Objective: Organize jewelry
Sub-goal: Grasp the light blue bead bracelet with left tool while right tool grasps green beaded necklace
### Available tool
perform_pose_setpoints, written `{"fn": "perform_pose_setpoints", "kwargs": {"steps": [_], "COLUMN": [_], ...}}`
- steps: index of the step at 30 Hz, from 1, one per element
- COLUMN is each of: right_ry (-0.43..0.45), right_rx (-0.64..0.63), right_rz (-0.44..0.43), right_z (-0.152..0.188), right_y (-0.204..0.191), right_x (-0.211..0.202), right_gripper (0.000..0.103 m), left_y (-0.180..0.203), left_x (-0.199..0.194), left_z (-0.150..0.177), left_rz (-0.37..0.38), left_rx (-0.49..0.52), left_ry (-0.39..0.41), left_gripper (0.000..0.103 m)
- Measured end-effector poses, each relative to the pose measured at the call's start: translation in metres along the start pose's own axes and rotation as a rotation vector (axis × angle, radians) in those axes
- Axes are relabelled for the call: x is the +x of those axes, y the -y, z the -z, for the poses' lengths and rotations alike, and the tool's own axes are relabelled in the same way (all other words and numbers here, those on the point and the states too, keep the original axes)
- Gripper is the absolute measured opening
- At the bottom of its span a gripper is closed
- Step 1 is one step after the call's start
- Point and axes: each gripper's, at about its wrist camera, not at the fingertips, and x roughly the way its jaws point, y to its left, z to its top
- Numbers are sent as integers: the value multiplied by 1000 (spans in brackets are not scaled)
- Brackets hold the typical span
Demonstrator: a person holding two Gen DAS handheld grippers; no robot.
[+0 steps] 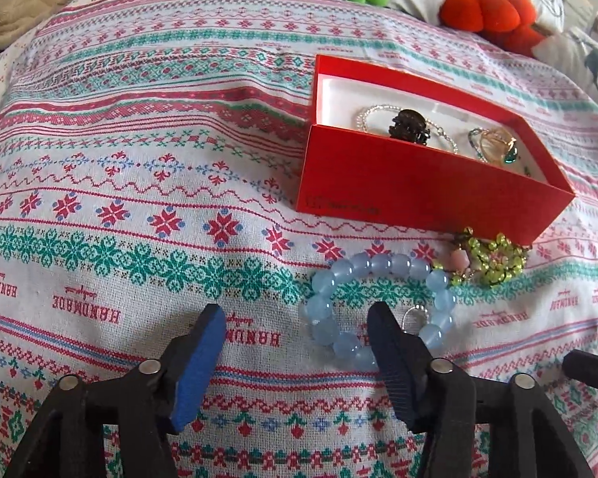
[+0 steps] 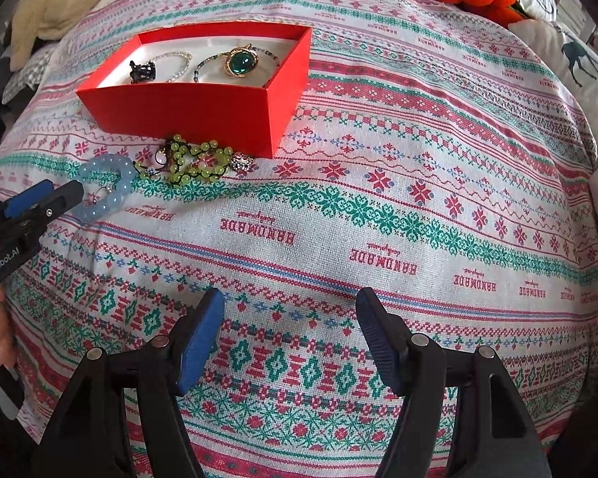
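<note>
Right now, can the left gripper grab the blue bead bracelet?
Probably yes. The left gripper is open, and the blue bead bracelet lies flat on the cloth just ahead, one finger already over its loop. Nothing blocks it; the green bead bracelet only touches its far side.

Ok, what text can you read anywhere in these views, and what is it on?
"HANDMADE": repeated on the patterned cloth, printed upside down to the cameras, with small script above it too fine to read.
"GenRobot.AI": on the left gripper body.
Red box: faint lettering on its front wall, unreadable.
</note>
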Motion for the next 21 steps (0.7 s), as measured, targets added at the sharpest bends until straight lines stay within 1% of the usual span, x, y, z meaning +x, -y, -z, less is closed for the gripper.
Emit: {"fn": "perform_pose_setpoints", "kwargs": {"steps": [1, 3, 4, 5, 6, 7, 8, 9, 18, 19, 20, 21], "right_ry": [2, 9, 12, 15, 17, 20, 24, 29, 59, 62, 62, 61], "right_rx": [5, 18, 27, 37, 45, 56, 67, 79, 222, 237, 249, 260], "right_rz": [0, -1, -2, -6, -12, -18, -24, -31, -153, -160, -165, -168], "right_z": [-1, -2, -2, -4, -11, -13, -15, -17, -46, -49, -55, -60], "right_y": [1, 3, 5, 6, 7, 8, 10, 11, 7, 6, 2, 1], "right_x": [0, -2, -3, -3, -3, -3, -4, -4, -9, -8, -7, -6], "right_gripper": [71, 71, 71, 71, 71, 71, 71, 71, 70, 66, 59, 54], "left_y": [1, 3, 5, 7, 8, 8, 7, 7, -8, -10, -12, -13], "left_x": [1, 4, 6, 7, 8, 8, 7, 6, -9, -10, -11, -12], "left_z": [-1, -3, -4, -4, -5, -5, -5, -5, 3, 3, 4, 4], "left_rz": [-5, -15, -27, -44, -60, -69, -76, -76, -54, -49, -42, -38], "left_rx": [-1, 0, 7, 16, 25, 29, 28, 23, -25, -30, -35, -39], "left_ry": [0, -8, -14, -18, -21, -22, -23, -29, -72, -77, -82, -87], "left_gripper": [55, 45, 43, 38, 30, 26, 15, 8, 8, 8, 8, 8]}}
